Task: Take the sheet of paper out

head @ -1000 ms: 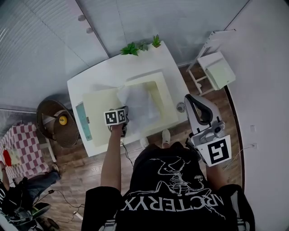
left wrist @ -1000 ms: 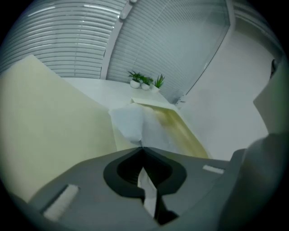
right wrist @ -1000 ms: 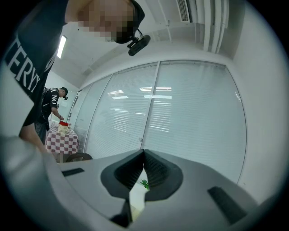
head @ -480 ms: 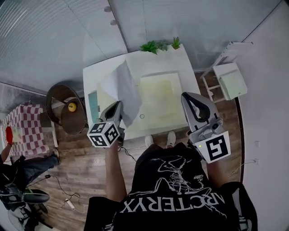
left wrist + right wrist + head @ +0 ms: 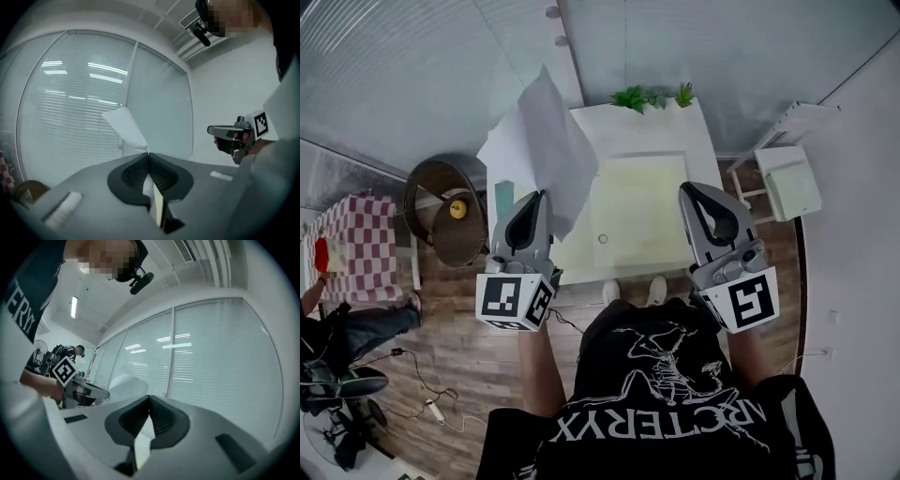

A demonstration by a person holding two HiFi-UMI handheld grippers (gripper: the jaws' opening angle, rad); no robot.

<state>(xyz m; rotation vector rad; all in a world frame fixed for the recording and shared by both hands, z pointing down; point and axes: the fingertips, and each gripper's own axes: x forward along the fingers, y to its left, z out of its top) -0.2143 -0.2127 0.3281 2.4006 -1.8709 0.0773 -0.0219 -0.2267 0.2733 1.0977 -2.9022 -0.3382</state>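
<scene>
Lifting clear of the worktop, the left gripper has carried the sheet of paper up from the pale mat where it lay a second ago. Its jaws are pressed together on the sheet's lower edge, and the paper now hangs over the worktop's left edge, so the taking out looks nearly done. The right gripper waits near the right edge, jaws together and empty. Small plants stand at the far edge, and around are a wooden floor and blinds.
</scene>
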